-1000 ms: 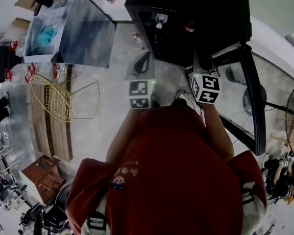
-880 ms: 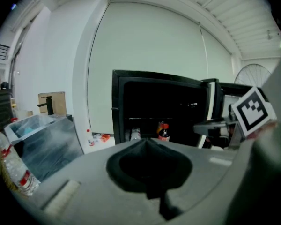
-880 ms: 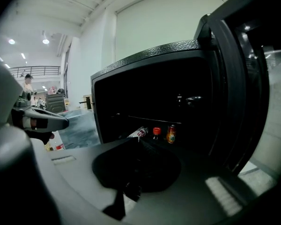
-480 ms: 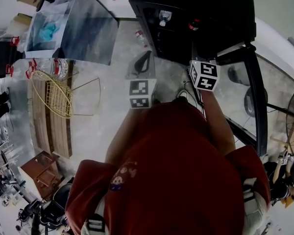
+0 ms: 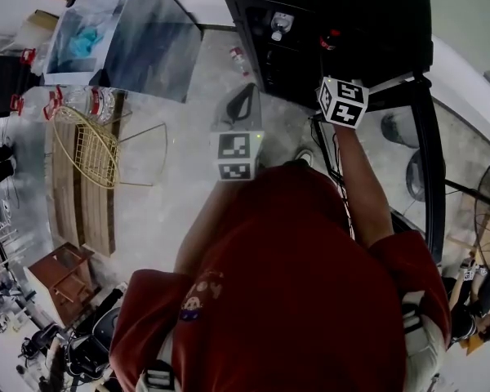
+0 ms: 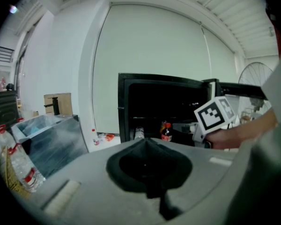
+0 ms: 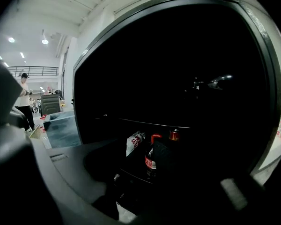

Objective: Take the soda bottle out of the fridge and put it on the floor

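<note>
The dark soda bottle with red cap and red label stands upright on a shelf inside the open black fridge, which is at the person's 12 to 1 o'clock. In the right gripper view a clear bottle with a white label leans at its 10 o'clock and a red-topped can sits at its 1 o'clock, both close by.

The bottle looks full, so I judge it fairly heavy. Its plastic wall should be stiff enough to squeeze but smooth and round, possibly damp from the cold. The labelled body just above mid-height seems the best place to grip. The neck is narrower and would let the bottle swing.

The right arm is stretched forward into the fridge. The right gripper is level and just in front of the bottle. In the dim light its jaws look closed and hold nothing, so they must spread before closing on the bottle.

The left gripper hangs outside at 11 o'clock over the grey floor, jaws together and empty.
</note>
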